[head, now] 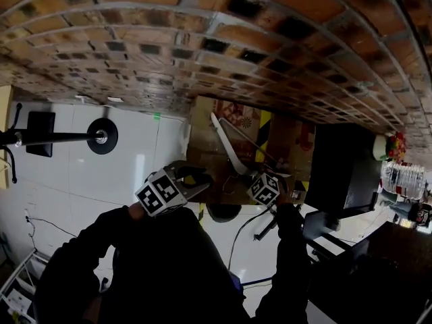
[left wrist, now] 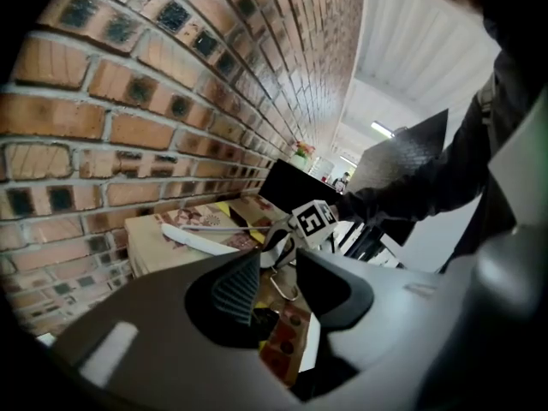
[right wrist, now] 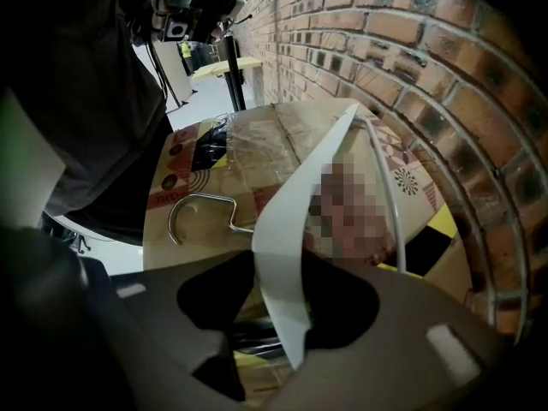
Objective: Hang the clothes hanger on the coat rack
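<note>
My right gripper [right wrist: 278, 306] pointed down, jaws wide, with one arm of the white clothes hanger [right wrist: 287, 229] between them, not clamped. The hanger lay on a cardboard box [right wrist: 248, 144] against the brick wall [right wrist: 402, 50]. My left gripper [left wrist: 278, 285] stood open, empty.

the white plastic clothes hanger [right wrist: 287, 229] with a bent silver wire hook [right wrist: 199, 207] lies flat on a printed cardboard box [right wrist: 257, 144] beside the brick wall [right wrist: 385, 58], its hook on the side away from the wall. the black metal coat rack [head: 61, 138], a thin pole on a round base, stands well apart from it on the white floor [head: 135, 174].
</note>
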`<state>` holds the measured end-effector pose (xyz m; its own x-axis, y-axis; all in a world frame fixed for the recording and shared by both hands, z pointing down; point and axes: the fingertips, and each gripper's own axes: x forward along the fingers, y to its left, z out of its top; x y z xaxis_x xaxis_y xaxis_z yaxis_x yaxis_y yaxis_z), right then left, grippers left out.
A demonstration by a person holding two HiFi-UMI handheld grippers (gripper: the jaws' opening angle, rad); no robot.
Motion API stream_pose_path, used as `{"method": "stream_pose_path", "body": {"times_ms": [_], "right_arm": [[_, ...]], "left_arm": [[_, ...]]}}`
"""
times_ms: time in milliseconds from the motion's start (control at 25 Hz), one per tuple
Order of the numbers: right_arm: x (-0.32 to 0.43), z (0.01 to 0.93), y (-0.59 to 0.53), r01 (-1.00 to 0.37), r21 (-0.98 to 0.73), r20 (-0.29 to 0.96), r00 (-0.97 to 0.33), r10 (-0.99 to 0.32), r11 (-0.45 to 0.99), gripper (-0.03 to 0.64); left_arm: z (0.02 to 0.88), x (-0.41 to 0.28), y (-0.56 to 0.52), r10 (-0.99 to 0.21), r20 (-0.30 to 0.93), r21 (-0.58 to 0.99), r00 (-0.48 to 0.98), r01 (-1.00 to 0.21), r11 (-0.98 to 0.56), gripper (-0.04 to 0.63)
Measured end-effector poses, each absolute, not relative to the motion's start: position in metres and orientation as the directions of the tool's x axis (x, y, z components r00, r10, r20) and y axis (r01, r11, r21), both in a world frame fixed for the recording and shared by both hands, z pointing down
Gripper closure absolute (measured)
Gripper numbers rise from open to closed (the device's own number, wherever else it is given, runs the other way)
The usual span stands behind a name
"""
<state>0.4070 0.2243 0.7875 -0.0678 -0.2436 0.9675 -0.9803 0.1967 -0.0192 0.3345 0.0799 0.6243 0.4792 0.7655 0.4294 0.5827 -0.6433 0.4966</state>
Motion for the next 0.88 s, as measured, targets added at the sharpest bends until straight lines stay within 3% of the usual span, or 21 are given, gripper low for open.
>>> {"method": "stream_pose_path", "body": {"times_ms": [240, 440, 680, 880], "right_arm": [[0.408, 0.786, 0.226, -0.978, -0.008, 0.967, -0.061, -0.248, 0.21, 0.442], [0.396, 0.765, 0.221, -0.99, -0.09, 0.944, -0.118, -0.309, 0.105, 0.443], [0.382, 0.714, 0.19, -0.963, -0.264, 0.823, -0.194, -0.534, -0.057, 0.443], [0.365, 0.656, 0.148, -0.871, -0.466, 0.622, -0.195, -0.758, -0.158, 0.443]], "left_arm": [[0.62, 0.324, 0.085, 0.728, 0.441, 0.472, 0.524, 0.554, -0.685, 0.457], [0.607, 0.306, 0.085, 0.673, 0.447, 0.43, 0.59, 0.518, -0.74, 0.458], [0.597, 0.285, 0.084, 0.572, 0.454, 0.389, 0.683, 0.426, -0.817, 0.457], [0.58, 0.254, 0.072, 0.461, 0.453, 0.332, 0.763, 0.335, -0.882, 0.457]]}}
